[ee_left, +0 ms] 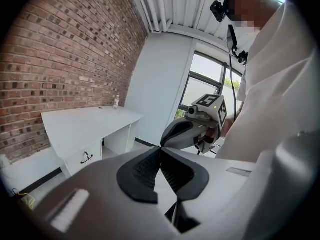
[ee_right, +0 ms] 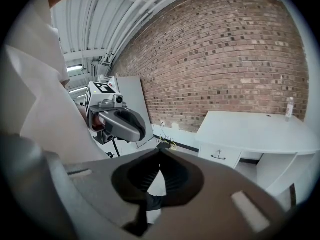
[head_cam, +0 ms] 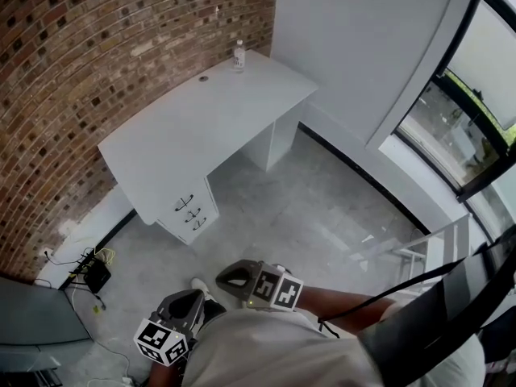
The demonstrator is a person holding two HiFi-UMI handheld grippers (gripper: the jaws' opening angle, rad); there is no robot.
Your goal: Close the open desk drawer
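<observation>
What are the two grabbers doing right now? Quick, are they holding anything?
Left gripper: closed, holding nothing.
Right gripper: closed, holding nothing.
</observation>
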